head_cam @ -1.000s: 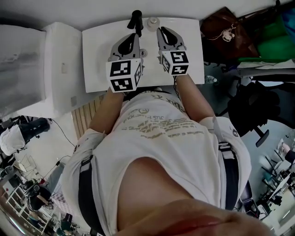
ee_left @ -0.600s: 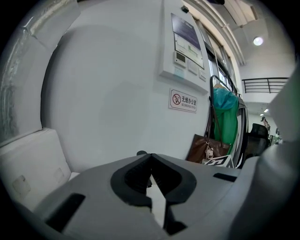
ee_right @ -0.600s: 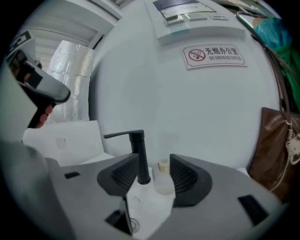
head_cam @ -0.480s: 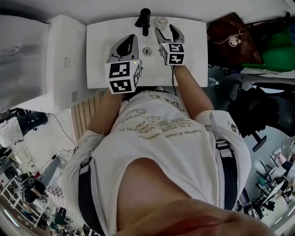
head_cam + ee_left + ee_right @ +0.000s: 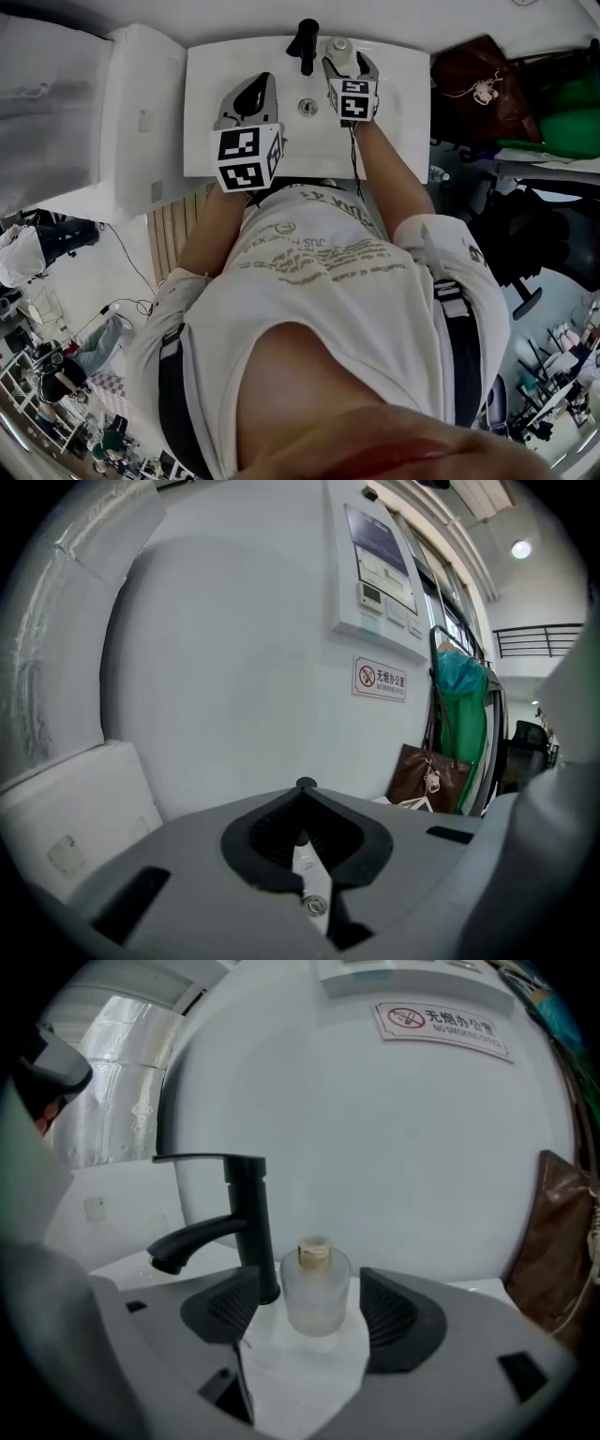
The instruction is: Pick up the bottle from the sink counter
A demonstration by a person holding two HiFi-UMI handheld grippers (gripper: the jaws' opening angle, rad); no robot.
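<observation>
A small frosted-glass bottle (image 5: 314, 1290) with a gold cap stands upright on the white sink counter (image 5: 309, 1377), just right of the black faucet (image 5: 246, 1227). In the head view the bottle (image 5: 339, 45) is at the back rim of the sink (image 5: 398, 112). My right gripper (image 5: 312, 1314) has its jaws opening, one on each side of the bottle, and neither pad touches the glass. The same right gripper (image 5: 348, 62) reaches to the back of the basin in the head view. My left gripper (image 5: 263, 84) hovers over the basin's left half, shut and empty; its tips meet in the left gripper view (image 5: 305, 785).
The faucet (image 5: 305, 45) rises close to the left of the bottle. A drain (image 5: 307, 106) lies mid-basin. The wall with a no-smoking sign (image 5: 441, 1021) is right behind. A white cabinet (image 5: 141, 122) stands left of the sink, a brown bag (image 5: 478, 75) at its right.
My right gripper has moved forward to the back of the sink and gone from shut to wide, now straddling the bottle. The left gripper has hardly moved.
</observation>
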